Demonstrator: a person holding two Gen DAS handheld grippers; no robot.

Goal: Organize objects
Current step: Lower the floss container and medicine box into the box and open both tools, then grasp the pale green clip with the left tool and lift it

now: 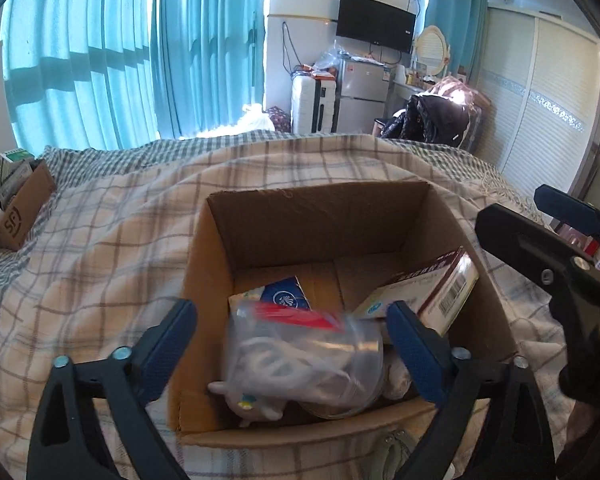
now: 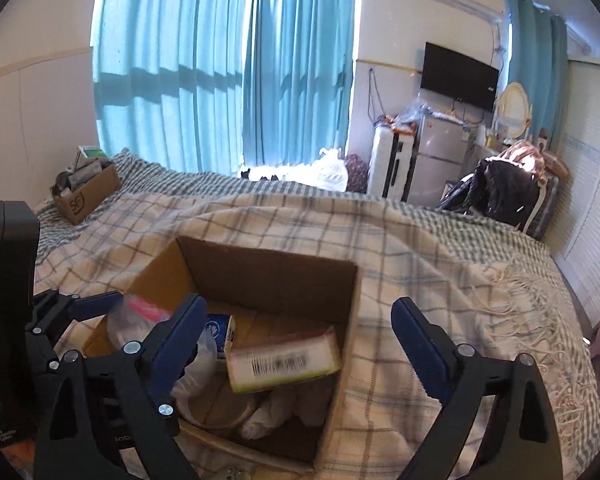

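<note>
An open cardboard box (image 1: 316, 224) stands on the plaid bedspread; it also shows in the right wrist view (image 2: 268, 272). Inside lie a clear plastic bag with white cable and a red strip (image 1: 300, 356), a blue-and-white packet (image 1: 286, 298), a maroon-and-white barcode box (image 1: 432, 292) and a small white toy (image 1: 246, 402). My left gripper (image 1: 294, 340) is open, fingers either side of the bag, above the box's near end. My right gripper (image 2: 300, 344) is open and empty over the box's right wall, above the barcode box (image 2: 284, 364).
A smaller cardboard box (image 1: 18, 208) with packets stands at the bed's far left corner. The plaid blanket (image 2: 440, 248) covers the bed, its fringe hanging at the right edge. Curtains, a fridge, a TV and a clothes-laden chair lie beyond the bed.
</note>
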